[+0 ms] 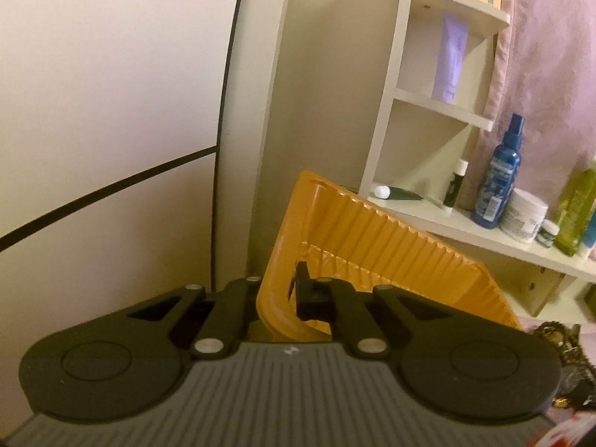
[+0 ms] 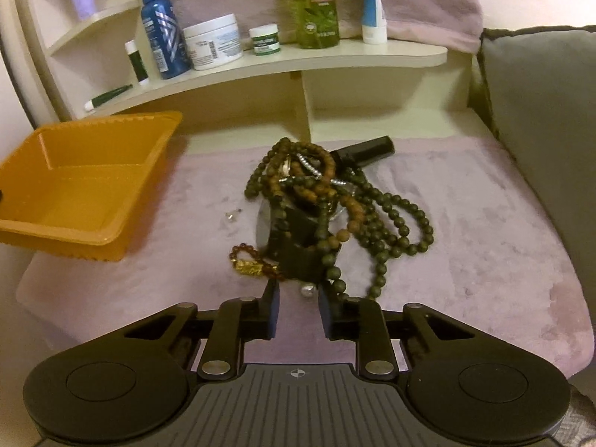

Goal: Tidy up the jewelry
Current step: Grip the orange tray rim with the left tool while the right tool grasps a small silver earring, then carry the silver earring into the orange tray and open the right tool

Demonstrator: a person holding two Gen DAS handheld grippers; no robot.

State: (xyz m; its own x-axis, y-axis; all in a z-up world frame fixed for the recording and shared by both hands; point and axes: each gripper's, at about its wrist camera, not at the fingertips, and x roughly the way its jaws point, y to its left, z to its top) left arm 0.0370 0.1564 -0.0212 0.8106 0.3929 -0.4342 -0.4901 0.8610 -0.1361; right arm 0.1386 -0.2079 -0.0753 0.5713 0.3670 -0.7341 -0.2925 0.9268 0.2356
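While your left gripper (image 1: 277,290) pinches the light, stiff orange tray (image 1: 372,246) by its rim, the right gripper (image 2: 298,307) stands partly open and empty just before the tangled bead necklaces (image 2: 335,201); take a single loose, slippery strand.

Only one readable text from my right wrist view: "OLIVE" on the tall green bottle (image 2: 313,3), far shelf (image 2: 335,57), centre. Blue spray bottle (image 2: 164,29) on the far left has a white chevron graphic, no legible words. White jar (image 2: 214,43) and small green-label jar (image 2: 264,39): print too blurred. Left wrist view: nothing legible.
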